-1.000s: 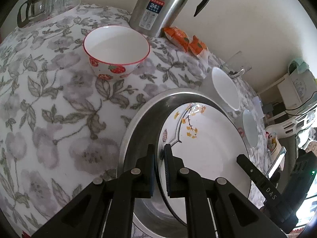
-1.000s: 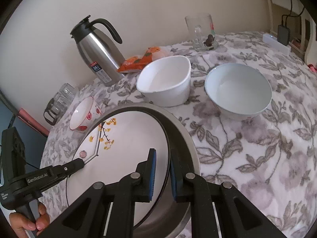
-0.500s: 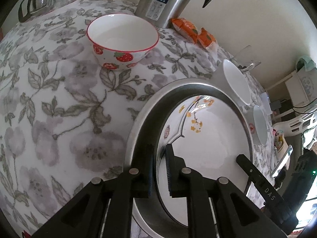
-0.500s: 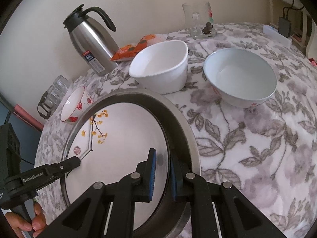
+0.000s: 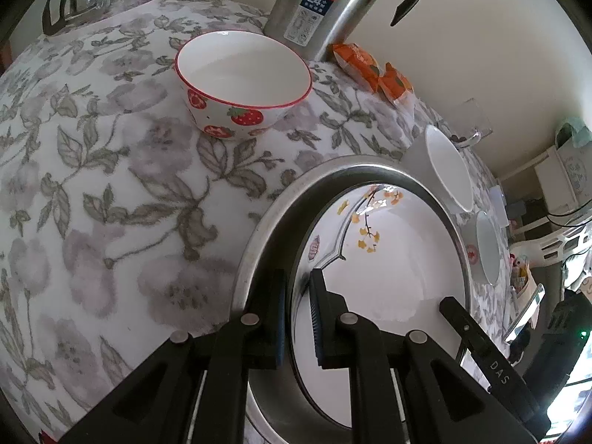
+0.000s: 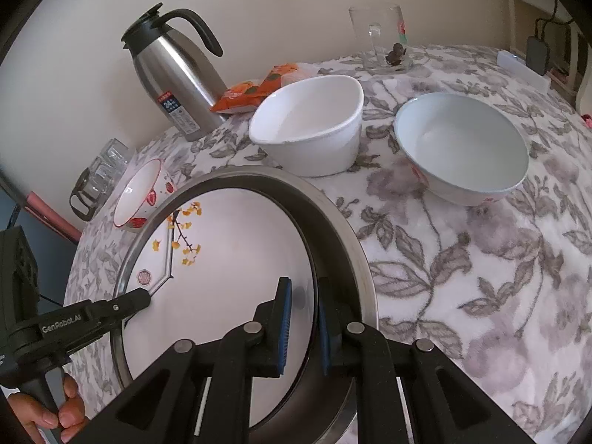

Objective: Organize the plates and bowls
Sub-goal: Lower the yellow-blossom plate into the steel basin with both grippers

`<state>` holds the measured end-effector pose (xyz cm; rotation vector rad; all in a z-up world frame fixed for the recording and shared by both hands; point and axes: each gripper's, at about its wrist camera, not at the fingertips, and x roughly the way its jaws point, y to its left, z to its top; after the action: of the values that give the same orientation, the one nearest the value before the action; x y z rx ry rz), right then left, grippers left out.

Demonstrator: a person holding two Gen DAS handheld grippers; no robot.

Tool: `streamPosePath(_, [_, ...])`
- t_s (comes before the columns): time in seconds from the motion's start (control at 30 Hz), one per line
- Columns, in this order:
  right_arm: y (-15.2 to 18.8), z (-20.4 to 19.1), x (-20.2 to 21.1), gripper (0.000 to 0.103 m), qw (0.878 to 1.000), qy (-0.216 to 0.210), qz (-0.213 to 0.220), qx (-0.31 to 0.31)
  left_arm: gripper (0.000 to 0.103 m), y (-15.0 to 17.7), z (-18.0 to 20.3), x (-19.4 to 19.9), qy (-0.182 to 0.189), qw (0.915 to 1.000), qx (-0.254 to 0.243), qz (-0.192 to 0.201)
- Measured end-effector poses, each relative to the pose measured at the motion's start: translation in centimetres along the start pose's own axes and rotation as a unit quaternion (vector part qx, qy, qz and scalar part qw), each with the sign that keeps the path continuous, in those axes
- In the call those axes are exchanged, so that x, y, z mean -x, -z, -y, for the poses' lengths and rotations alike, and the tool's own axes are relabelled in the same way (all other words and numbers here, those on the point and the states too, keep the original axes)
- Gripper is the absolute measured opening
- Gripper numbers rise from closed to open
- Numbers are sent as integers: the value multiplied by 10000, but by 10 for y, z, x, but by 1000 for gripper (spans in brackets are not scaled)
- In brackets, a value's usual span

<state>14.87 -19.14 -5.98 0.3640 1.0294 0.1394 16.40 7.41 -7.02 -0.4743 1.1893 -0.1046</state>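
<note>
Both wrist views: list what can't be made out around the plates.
- White plate: its near edge is hidden by the right gripper in the right wrist view, and by the left gripper in the left.
- Steel dish: its bottom is covered by the plate.
- Thermos: top cut off by the left view's edge.
- Glass mug: the dark contents are too small to identify.

Floral-clothed table [image 6: 462, 277], steel tray [image 6: 355, 251], strawberry bowl [image 5: 240, 85], two white bowls [image 6: 310, 125], thermos [image 6: 174, 77], snack packets [image 6: 255, 92], glass mug [image 6: 381, 37]

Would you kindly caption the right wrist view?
Both grippers, right and left, clamp the ginkgo-painted plate's rim inside a steel dish.
</note>
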Motion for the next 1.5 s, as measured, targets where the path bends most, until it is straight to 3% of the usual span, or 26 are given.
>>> streamPosePath(0.53, [3,8,4,14,9999,66,-89,-68,12,4,11,-3,-55,9995,-192,-227])
streamPosePath(1.17, [4,6,23,14,9998,165,56,109,12,8,27,5,-159,9984,-505,-180])
streamPosePath(1.5, [9,5,15,14,9995,201,-101,202,13,9,19,-2,-249,9982,-433,-321])
